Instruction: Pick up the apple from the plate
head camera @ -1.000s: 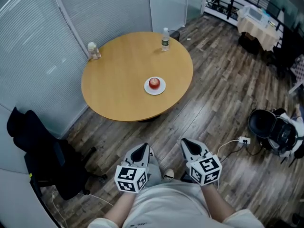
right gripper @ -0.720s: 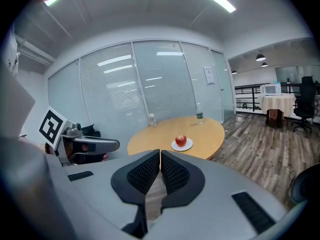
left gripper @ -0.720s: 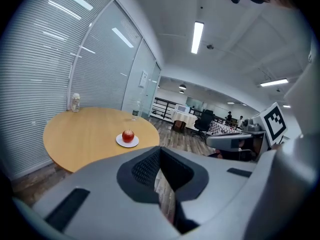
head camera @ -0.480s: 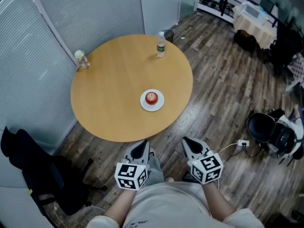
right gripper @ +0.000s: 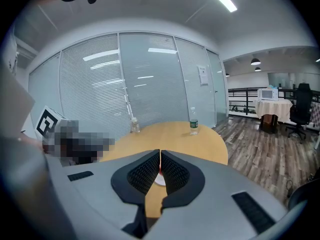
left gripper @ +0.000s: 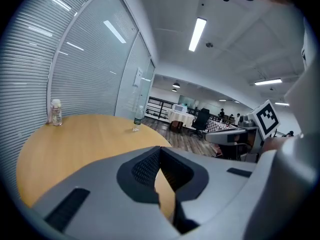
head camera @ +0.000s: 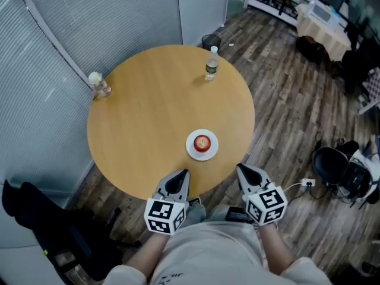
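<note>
A red apple (head camera: pixel 202 142) lies on a small white plate (head camera: pixel 195 149) near the front edge of the round wooden table (head camera: pixel 148 117). Both grippers hang at the table's near rim, empty. My left gripper (head camera: pixel 178 181) is shut, below and to the left of the plate. To the plate's lower right my right gripper (head camera: pixel 247 173) is shut as well. In the right gripper view the closed jaws (right gripper: pixel 160 155) cover most of the plate (right gripper: pixel 159 180), and only a red sliver of apple (right gripper: pixel 160 170) shows. The left gripper view shows shut jaws (left gripper: pixel 159 150) over bare tabletop (left gripper: pixel 75 139).
A water bottle (head camera: pixel 211 63) stands at the table's far edge and a small jar-like bottle (head camera: pixel 97 84) at its left edge. A black bin (head camera: pixel 211 41) sits on the floor behind. A dark chair (head camera: pixel 47 224) is at lower left, black gear (head camera: pixel 339 171) and a cable at right.
The table has come much closer; both grippers moved forward from over the floor to its near rim. The plate now lies just ahead of them. Both stayed shut.
</note>
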Motion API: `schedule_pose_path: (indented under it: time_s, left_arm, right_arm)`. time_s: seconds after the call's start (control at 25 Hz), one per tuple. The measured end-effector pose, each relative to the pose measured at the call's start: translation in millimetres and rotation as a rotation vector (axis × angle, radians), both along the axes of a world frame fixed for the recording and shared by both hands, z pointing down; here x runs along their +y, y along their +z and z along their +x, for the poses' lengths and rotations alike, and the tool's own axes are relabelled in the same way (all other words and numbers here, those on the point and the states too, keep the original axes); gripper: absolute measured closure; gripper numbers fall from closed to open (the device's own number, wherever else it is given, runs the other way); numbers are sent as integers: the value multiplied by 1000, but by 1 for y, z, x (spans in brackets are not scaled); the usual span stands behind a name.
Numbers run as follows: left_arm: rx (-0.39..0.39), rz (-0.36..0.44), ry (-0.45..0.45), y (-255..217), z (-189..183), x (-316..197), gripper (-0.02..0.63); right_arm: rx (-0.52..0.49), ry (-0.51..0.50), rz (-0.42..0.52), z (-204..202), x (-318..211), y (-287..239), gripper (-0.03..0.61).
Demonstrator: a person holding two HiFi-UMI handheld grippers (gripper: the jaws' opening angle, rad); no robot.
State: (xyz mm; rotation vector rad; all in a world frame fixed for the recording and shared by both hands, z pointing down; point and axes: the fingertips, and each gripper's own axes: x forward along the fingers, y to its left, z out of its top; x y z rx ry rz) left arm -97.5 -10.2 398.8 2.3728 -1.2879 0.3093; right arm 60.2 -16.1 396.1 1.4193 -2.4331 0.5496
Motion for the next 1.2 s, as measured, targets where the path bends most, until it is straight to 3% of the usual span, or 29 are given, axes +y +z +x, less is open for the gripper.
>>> schedule_pose_path:
  time_s: [0.24,0.48,1.2]
  left_arm:
    - [11,-12,18,7,8,-28,613]
    - [24,-30,-24,7,13,-48,612]
    - [-49,-92,-32,52,35,-75,612]
  right_arm:
    - [5,-23,-23,-5,-23,6,548]
    - [20,-69,-40,4,-45,10,548]
    - [37,-179,-98,10,-85,46,548]
